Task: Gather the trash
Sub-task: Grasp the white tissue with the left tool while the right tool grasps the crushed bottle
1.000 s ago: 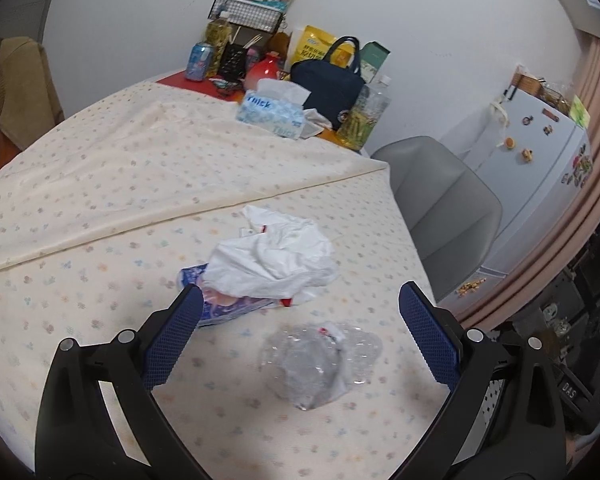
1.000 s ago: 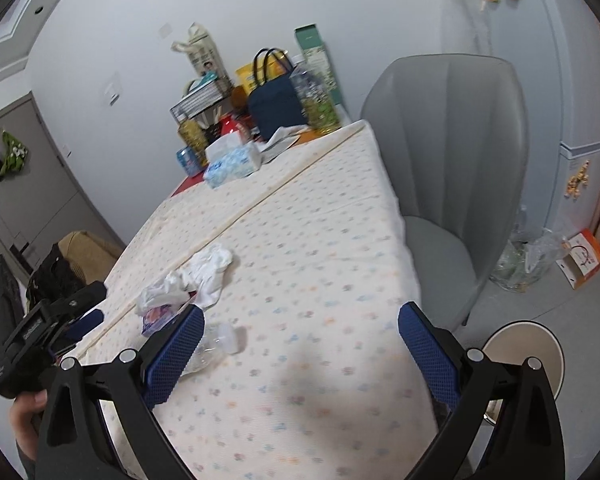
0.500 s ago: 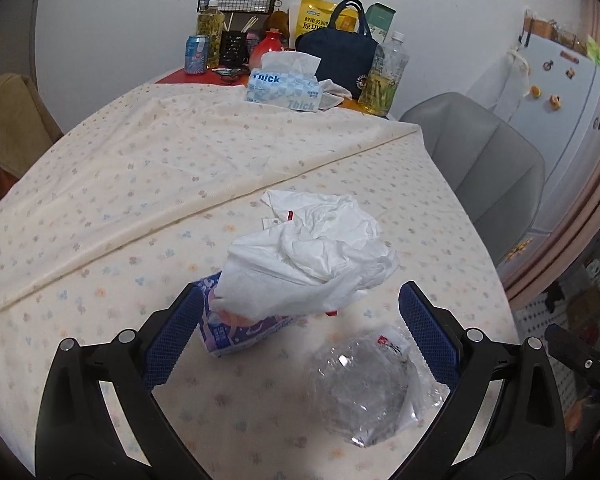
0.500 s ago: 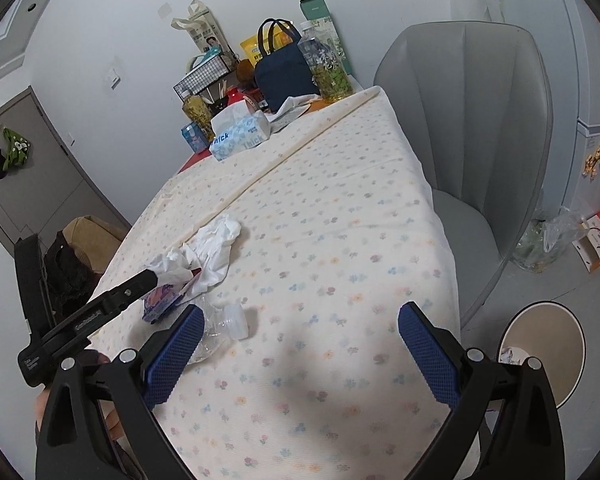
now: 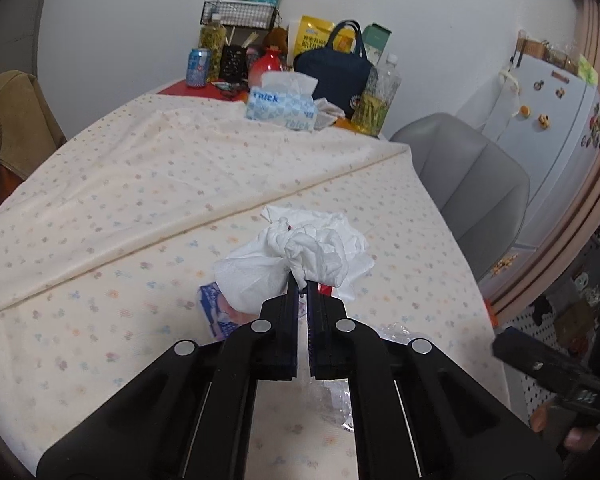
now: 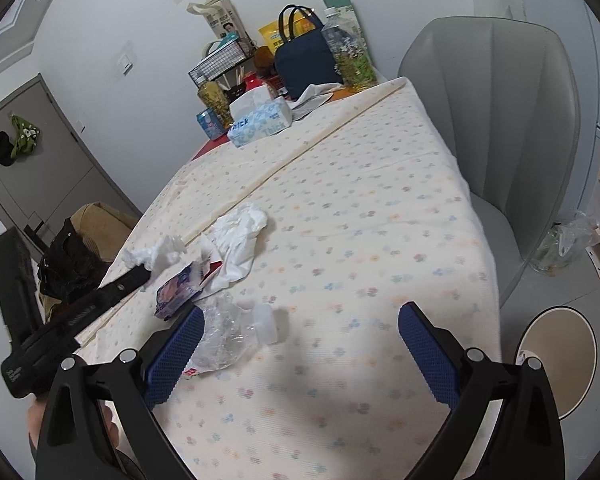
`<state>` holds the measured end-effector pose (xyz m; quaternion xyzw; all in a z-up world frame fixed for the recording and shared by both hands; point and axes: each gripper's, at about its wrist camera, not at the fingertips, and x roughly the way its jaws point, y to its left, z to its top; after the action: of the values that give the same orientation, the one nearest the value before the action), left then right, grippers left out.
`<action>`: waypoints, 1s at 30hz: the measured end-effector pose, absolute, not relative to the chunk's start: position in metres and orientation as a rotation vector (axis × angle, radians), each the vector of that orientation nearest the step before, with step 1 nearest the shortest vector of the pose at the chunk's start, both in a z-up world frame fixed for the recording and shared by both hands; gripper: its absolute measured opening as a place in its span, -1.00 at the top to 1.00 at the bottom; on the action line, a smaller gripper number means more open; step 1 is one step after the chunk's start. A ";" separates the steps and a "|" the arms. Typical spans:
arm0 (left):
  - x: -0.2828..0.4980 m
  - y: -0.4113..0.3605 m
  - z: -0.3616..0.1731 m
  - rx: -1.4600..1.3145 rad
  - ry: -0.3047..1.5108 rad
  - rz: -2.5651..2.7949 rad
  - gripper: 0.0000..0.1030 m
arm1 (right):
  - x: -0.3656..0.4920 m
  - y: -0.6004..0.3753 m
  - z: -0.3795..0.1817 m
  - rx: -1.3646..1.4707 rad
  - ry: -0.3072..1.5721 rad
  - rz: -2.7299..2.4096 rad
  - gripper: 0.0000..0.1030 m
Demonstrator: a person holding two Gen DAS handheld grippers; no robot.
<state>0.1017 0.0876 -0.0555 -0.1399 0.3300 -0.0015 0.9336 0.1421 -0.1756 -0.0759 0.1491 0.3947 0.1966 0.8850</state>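
Left gripper (image 5: 303, 286) has its fingers pinched tight on the white crumpled tissue (image 5: 300, 258), mid-tabletop (image 5: 140, 208). Right gripper (image 6: 300, 344), fingers wide and empty, sits nearest the crushed plastic bottle (image 6: 236, 330), which lies crosswise by its left finger, cap toward the gap.

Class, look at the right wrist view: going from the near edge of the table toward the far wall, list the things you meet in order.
Crushed plastic bottle → purple wrapper → crumpled white tissue → tissue box → navy bag.
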 end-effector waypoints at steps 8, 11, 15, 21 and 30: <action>0.080 0.117 -0.047 -0.325 0.650 0.049 0.92 | 0.153 -0.136 -0.090 0.296 0.894 0.470 -0.85; 0.074 0.124 -0.048 -0.331 0.652 0.064 0.92 | 0.161 -0.125 -0.102 0.300 0.938 0.477 -0.85; 0.070 0.126 -0.050 -0.334 0.655 0.067 0.92 | 0.168 -0.114 -0.116 0.322 0.992 0.497 -0.72; 0.072 0.120 -0.051 -0.335 0.660 0.050 0.92 | 0.168 -0.103 -0.116 0.286 1.004 0.530 -0.35; 0.075 0.098 -0.046 -0.310 0.659 0.003 0.92 | 0.164 -0.131 -0.099 0.333 0.940 0.509 -0.34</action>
<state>0.0751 0.0978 -0.0455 -0.1515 0.3225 0.0016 0.9344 0.1636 -0.1305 -0.0989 0.1580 0.4456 0.2416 0.8474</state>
